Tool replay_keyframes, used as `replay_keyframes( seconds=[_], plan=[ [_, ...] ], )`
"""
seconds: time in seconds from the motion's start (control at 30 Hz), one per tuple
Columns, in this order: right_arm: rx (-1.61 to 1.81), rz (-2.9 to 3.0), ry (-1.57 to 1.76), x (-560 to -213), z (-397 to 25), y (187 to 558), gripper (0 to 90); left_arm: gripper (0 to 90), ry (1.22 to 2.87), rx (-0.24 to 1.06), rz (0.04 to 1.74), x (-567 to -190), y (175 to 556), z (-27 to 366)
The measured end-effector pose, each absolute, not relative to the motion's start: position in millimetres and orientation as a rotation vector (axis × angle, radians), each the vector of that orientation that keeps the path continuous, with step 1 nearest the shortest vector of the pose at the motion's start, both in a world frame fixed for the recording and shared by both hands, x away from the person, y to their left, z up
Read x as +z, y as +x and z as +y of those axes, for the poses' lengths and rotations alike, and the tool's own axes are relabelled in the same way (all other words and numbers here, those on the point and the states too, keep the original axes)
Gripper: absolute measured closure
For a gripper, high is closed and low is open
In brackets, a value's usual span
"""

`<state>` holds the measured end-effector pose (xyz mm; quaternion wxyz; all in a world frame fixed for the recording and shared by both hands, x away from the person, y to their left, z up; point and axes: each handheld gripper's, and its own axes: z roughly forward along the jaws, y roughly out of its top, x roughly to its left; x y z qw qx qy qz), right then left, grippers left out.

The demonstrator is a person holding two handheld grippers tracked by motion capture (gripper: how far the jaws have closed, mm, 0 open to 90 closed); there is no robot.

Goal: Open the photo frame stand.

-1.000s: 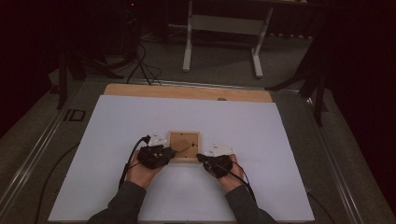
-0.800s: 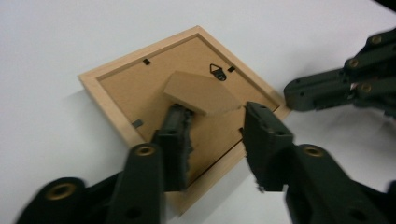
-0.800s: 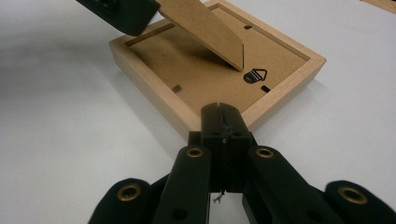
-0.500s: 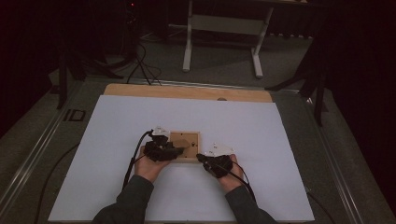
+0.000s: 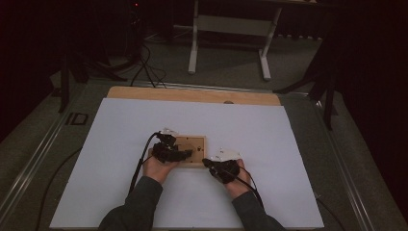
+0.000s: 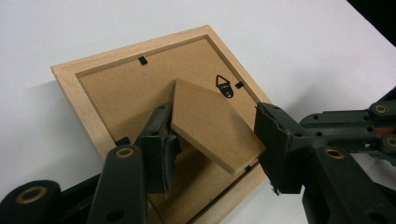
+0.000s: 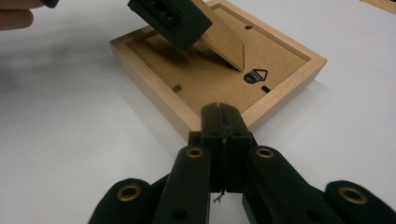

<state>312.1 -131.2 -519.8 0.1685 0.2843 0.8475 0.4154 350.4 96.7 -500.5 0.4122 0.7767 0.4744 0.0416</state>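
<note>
The left gripper [image 6: 212, 154] has its jaws wide apart around the lifted brown cardboard stand flap [image 6: 212, 123]. That flap belongs to the square light wooden picture frame [image 5: 191, 150], lying face down on the white table sheet [image 5: 288, 144]. The right gripper [image 7: 223, 116] has its jaws pressed together, empty, just beside the frame's corner.

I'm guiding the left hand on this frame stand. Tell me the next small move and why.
Probably close the left tongs on the stand. Their jaws sit open on either side of the raised flap, one jaw at its edge, the other apart from it. The frame lies face down on the table, and the right tongs are shut at its corner.
</note>
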Motion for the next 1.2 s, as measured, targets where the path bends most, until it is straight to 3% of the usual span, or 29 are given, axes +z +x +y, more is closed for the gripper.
replay_keyframes(
  seconds=[0.6, 1.2],
  plan=[
    [1.180, 2.410, 0.803, -520, -131, 312, 89.7, 48.9, 1.939, 0.051, 1.228, -502, 359, 95],
    [1.176, 2.411, 0.800, -520, -131, 312, 89.5, 54.7, 1.965, 0.078, 1.260, -500, 359, 93]
  ],
)
